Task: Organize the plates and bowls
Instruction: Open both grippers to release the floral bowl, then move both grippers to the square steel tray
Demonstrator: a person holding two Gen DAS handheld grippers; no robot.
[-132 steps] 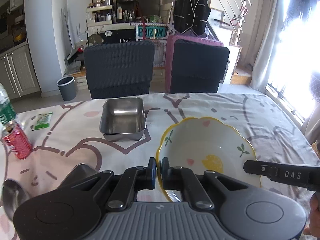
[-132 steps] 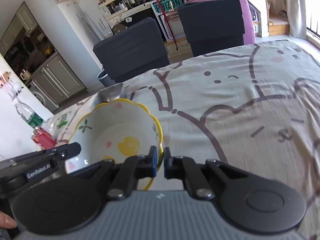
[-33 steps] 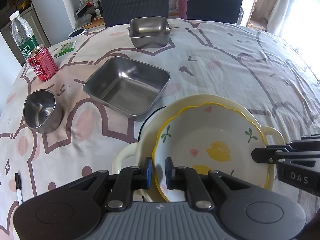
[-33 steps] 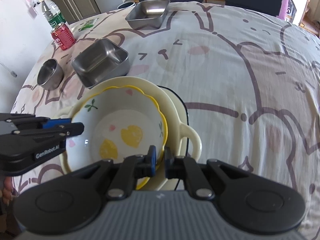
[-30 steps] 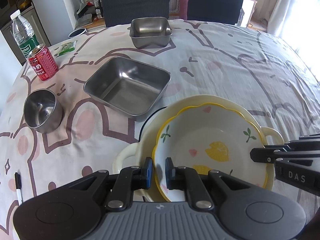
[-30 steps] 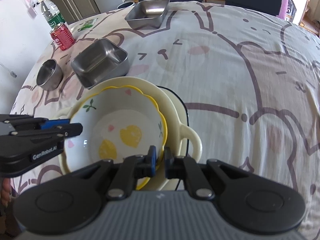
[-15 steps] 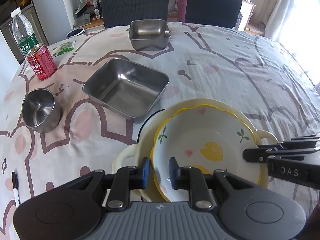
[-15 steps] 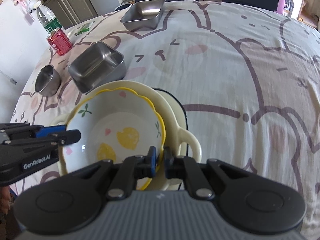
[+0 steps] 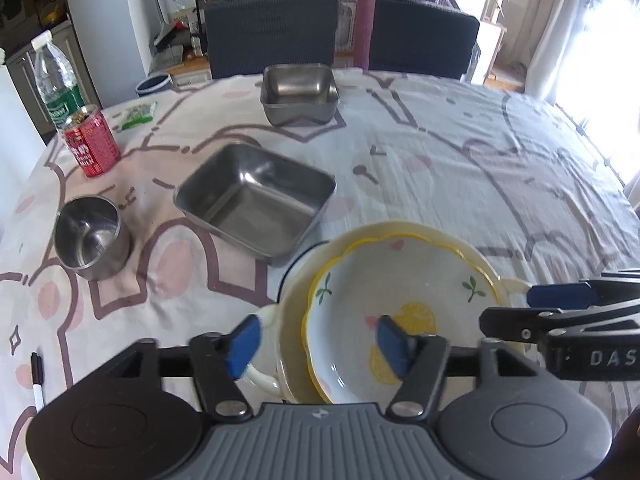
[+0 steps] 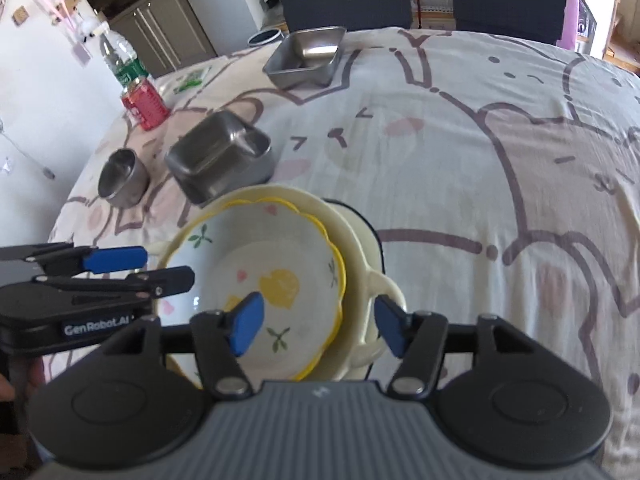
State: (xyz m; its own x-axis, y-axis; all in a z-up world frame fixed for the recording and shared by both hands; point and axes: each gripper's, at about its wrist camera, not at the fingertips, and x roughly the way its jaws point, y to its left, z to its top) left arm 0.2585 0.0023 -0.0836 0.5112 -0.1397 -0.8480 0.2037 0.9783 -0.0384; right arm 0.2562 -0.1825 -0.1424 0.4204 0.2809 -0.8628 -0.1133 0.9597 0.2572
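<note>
Now letting go: left gripper (image 9: 318,344) and right gripper (image 10: 316,322) jaws spreading, opening off the white scalloped yellow-rimmed ceramic bowl (image 9: 400,312), nested in the cream two-handled dish (image 10: 360,240). Square steel tray (image 9: 256,204) at eleven o'clock.

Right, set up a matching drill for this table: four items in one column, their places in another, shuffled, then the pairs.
Items:
1. red drink can
2. round steel cup
3. lemon-print scalloped bowl
4. black marker pen

Places:
A. nested in the cream two-handled dish
B. near table edge, far left
C. beside the clear water bottle
D. left of the large square steel tray

Pairs: 1-C, 2-D, 3-A, 4-B
</note>
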